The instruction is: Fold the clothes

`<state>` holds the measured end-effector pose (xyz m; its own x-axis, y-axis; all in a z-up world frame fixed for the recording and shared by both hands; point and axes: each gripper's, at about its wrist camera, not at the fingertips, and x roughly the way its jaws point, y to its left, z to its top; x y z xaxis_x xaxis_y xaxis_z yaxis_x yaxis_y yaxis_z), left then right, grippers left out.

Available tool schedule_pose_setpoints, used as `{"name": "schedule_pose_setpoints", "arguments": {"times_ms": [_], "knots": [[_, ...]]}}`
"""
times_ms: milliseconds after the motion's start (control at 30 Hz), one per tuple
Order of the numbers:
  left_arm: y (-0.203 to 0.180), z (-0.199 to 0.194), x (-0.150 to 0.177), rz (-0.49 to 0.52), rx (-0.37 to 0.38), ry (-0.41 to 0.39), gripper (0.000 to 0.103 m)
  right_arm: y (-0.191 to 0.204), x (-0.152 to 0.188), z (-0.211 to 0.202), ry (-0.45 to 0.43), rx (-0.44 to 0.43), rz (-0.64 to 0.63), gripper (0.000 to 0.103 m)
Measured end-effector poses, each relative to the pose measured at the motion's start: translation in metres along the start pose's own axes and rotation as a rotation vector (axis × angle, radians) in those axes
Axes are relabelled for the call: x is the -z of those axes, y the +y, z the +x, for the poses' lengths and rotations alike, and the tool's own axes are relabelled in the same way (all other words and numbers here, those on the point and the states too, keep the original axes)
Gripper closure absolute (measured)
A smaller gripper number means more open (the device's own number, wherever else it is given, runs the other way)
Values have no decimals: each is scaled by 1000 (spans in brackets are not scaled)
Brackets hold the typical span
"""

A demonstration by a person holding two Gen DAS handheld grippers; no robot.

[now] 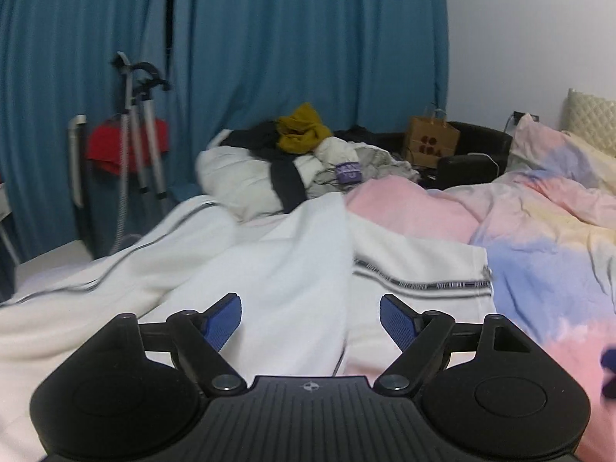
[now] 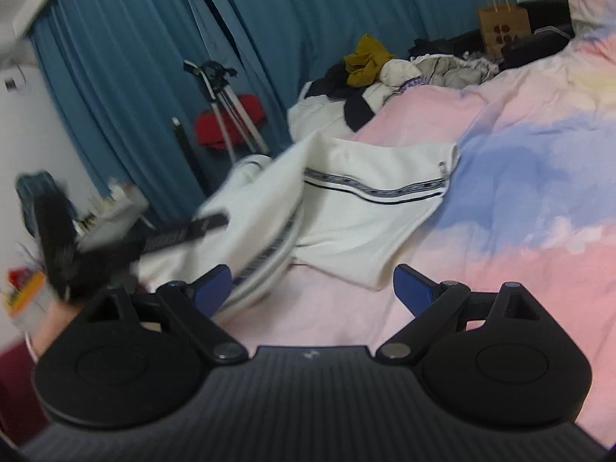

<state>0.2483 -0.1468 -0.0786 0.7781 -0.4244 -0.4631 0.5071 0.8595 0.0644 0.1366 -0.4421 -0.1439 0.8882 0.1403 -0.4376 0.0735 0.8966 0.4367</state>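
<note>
A white garment with dark side stripes [image 1: 277,269] lies spread on the pastel pink and blue bedcover [image 1: 546,238], one part folded over another. My left gripper [image 1: 310,319] is open and empty, hovering just above the white cloth. In the right wrist view the same garment [image 2: 358,211] lies ahead and to the left. My right gripper [image 2: 313,288] is open and empty above the pink cover, its left finger [image 2: 211,288] near the garment's striped edge. The left gripper shows blurred in the right wrist view [image 2: 127,238].
A pile of unfolded clothes [image 1: 292,161] with a mustard item on top sits at the bed's far end. A brown paper bag [image 1: 431,142] and dark furniture stand behind. A tripod with a red cloth [image 1: 134,134] stands by blue curtains.
</note>
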Motion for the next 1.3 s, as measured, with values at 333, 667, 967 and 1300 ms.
{"name": "schedule_pose_setpoints", "arguments": {"times_ms": [333,667,967,1300], "knots": [[-4,135,-29,8,-104,109,101,-47,10,45,-8,52,98,11],[6,-54,-12,-18,37,-8,101,-51,11,38,-37,-45,210,11],[21,-197,72,-204,18,25,100,-63,10,11,-4,-178,467,10],[10,-250,52,-276,-138,165,62,-35,7,29,28,-75,328,10]]}}
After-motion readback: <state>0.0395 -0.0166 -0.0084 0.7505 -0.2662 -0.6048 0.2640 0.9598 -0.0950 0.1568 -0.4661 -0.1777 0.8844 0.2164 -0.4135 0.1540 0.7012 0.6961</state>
